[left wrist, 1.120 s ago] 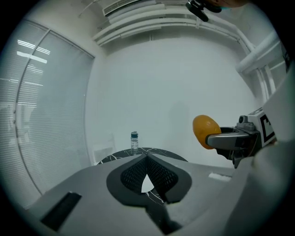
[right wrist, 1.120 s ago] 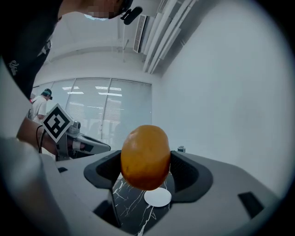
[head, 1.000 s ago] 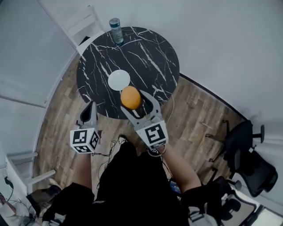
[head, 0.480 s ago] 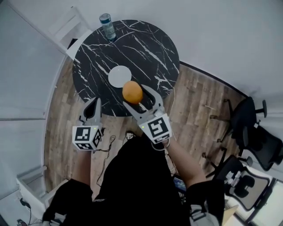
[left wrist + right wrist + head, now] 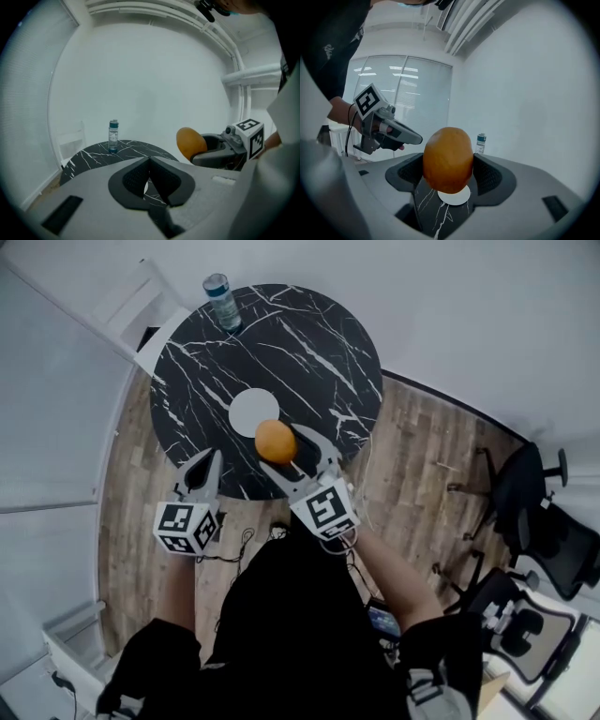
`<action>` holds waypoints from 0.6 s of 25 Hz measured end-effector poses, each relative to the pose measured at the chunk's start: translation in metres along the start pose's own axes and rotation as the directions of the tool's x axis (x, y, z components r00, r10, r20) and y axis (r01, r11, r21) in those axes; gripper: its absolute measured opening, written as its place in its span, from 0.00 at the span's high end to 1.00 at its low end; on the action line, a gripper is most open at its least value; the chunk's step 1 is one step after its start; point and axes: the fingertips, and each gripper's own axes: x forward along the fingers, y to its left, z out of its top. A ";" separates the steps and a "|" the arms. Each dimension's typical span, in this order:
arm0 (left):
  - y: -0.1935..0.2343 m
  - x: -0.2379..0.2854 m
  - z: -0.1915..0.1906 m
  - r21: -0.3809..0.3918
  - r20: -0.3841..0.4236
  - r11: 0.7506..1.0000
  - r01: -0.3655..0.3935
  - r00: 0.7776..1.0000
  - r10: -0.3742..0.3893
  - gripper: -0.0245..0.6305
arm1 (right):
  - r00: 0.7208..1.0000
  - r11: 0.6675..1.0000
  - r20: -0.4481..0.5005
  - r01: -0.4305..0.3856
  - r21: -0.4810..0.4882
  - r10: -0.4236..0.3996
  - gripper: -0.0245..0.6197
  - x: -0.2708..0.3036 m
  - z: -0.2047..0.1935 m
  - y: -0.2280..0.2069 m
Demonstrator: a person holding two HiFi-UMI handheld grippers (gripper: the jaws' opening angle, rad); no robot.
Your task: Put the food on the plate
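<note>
The right tongs (image 5: pixel 286 448) are gripping the orange (image 5: pixel 275 441) just over the white plate's (image 5: pixel 246 410) 5 o'clock edge. The left tongs (image 5: pixel 208 465) are hovering closed and empty at the worktop's (image 5: pixel 300 352) 7 o'clock rim.

Round black, white-veined bench (image 5: pixel 309 343) on a wood-plank floor (image 5: pixel 422 456), enclosed by plain white walls (image 5: pixel 469 315). Black office chairs (image 5: pixel 548 540) right, white chair (image 5: pixel 131 296) upper left. Blinds (image 5: pixel 408 89) cover a bright window.
</note>
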 end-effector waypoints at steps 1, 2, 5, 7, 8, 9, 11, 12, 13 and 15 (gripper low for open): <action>0.000 0.007 0.000 -0.037 -0.005 0.999 0.032 0.999 -0.032 0.96 | 1.000 1.000 -0.006 -0.009 -0.013 0.009 0.47 0.007 -0.003 -0.002; 0.000 0.014 0.002 -0.074 -0.009 0.995 0.060 0.998 -0.060 0.96 | 1.000 1.000 -0.012 -0.017 -0.023 0.016 0.47 0.013 -0.007 -0.006; 0.007 0.034 0.005 -0.106 -0.031 0.991 0.076 0.996 -0.080 0.96 | 0.999 0.998 -0.035 -0.040 -0.040 0.039 0.47 0.033 -0.021 -0.016; 0.013 0.048 0.004 -0.110 -0.057 0.991 0.072 0.995 -0.079 0.96 | 0.997 0.997 -0.053 -0.065 -0.044 0.063 0.47 0.045 -0.031 -0.021; 0.015 0.055 0.003 -0.122 -0.068 0.990 0.075 0.994 -0.083 0.96 | 0.995 0.996 -0.059 -0.080 -0.044 0.078 0.47 0.052 -0.035 -0.023; 0.017 0.062 0.001 -0.138 -0.078 0.987 0.078 0.993 -0.089 0.96 | 0.994 0.994 -0.063 -0.097 -0.042 0.094 0.47 0.058 -0.040 -0.025; 0.019 0.078 -0.005 -0.172 -0.097 0.981 0.087 0.990 -0.105 0.96 | 0.990 0.991 -0.072 -0.127 -0.034 0.124 0.47 0.071 -0.052 -0.029; 0.020 0.087 -0.009 -0.193 -0.109 0.977 0.094 0.987 -0.117 0.96 | 0.988 0.990 -0.078 -0.139 -0.030 0.136 0.47 0.077 -0.059 -0.032; 0.019 0.095 -0.013 -0.220 -0.121 0.970 0.103 0.984 -0.132 0.95 | 0.985 0.988 -0.086 -0.150 -0.026 0.148 0.47 0.083 -0.066 -0.034; 0.017 0.107 -0.020 -0.298 -0.132 0.946 0.126 0.976 -0.171 0.85 | 0.981 0.985 -0.100 -0.171 -0.021 0.168 0.47 0.095 -0.079 -0.037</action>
